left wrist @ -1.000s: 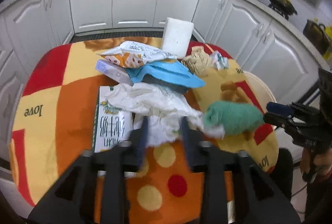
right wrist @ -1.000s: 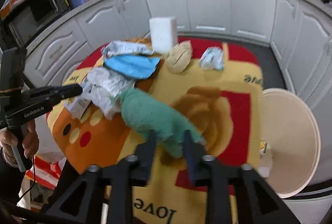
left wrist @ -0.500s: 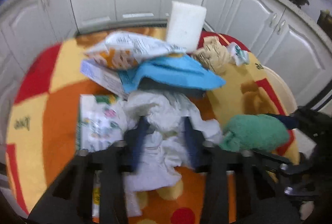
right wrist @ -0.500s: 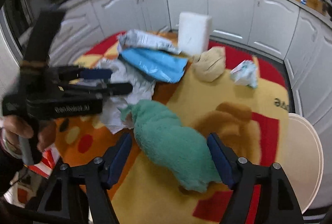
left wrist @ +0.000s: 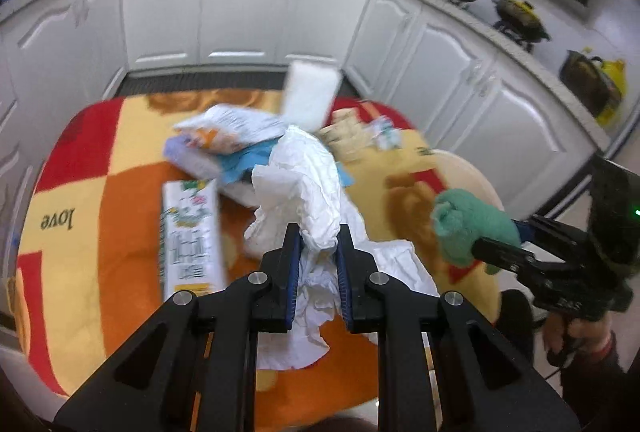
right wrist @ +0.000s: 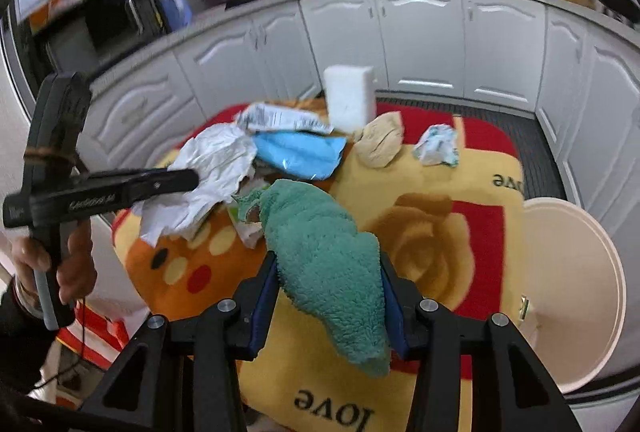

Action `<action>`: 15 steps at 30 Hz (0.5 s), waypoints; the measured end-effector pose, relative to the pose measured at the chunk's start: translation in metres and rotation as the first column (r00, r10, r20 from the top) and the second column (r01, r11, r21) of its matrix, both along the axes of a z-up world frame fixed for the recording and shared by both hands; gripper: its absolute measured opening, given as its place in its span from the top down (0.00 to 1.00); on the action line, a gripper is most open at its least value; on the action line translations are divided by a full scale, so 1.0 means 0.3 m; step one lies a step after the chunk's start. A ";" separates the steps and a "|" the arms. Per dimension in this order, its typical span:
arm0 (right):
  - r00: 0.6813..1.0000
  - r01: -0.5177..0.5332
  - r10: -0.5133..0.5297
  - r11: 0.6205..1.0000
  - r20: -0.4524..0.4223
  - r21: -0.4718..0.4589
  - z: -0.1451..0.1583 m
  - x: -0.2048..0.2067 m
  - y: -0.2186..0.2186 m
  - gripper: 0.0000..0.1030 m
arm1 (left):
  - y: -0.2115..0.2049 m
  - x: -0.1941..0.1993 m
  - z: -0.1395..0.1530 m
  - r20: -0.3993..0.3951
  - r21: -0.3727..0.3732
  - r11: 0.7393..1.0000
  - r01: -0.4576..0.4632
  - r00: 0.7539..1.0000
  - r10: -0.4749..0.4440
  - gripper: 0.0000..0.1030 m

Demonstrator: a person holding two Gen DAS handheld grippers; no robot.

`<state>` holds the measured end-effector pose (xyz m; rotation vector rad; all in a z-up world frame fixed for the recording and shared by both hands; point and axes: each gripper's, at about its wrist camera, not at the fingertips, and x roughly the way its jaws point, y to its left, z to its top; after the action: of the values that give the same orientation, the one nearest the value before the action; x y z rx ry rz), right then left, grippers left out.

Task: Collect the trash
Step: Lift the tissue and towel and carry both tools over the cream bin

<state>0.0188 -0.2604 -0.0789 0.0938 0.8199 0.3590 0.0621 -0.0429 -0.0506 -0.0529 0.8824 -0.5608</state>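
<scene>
On the left, crumpled white paper (left wrist: 316,187) is pinched between the nearly closed jaws of the left claw (left wrist: 318,252), which have just been closing on it; most of the sheet is raised off the counter (left wrist: 80,199), with a loose end trailing below. Behind it a carton (left wrist: 190,236), a blue bag (right wrist: 300,155) and other wrappers lie untouched. To the right, a green cloth (right wrist: 332,272) is gripped between the part-open jaws of the right claw (right wrist: 328,268), which have also just been closing; its tip hangs over the counter edge. Farthest right, beside the counter, a cream bin (right wrist: 572,296) stands open. The step in hand appears to be the lift-off of both pieces. Next, each load would need to be carried over the bin and released.
</scene>
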 end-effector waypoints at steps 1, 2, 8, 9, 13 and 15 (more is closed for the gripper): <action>1.000 0.014 -0.014 1.000 0.008 0.012 0.012 -0.009 -0.017 0.56 | -0.015 -0.010 0.017 0.010 -0.007 1.000 0.013 1.000 -0.013 0.86; 1.000 0.023 -0.024 1.000 0.014 0.021 0.022 -0.017 -0.027 0.56 | -0.029 -0.015 0.028 0.018 -0.008 1.000 0.022 1.000 -0.022 0.86; 0.992 0.113 -0.118 0.987 0.037 0.112 0.073 -0.064 -0.148 0.56 | -0.142 -0.033 0.076 0.025 -0.057 0.993 0.099 0.995 -0.098 0.86; 0.990 0.128 -0.134 0.983 0.035 0.130 0.079 -0.067 -0.171 0.56 | -0.167 -0.035 0.083 0.028 -0.063 0.992 0.108 0.994 -0.106 0.86; 0.977 0.205 -0.212 0.965 0.031 0.162 0.094 -0.085 -0.259 0.56 | -0.259 -0.029 0.091 0.040 -0.057 0.990 0.131 0.991 -0.129 0.86; 0.969 0.237 -0.246 0.959 0.036 0.158 0.099 -0.098 -0.295 0.56 | -0.322 -0.025 0.086 0.040 -0.044 0.988 0.150 0.988 -0.148 0.86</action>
<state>-0.0105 -0.3488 -0.0493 0.3230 0.7162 0.1916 0.0545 -0.1394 -0.0249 -0.0192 0.8418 -0.7205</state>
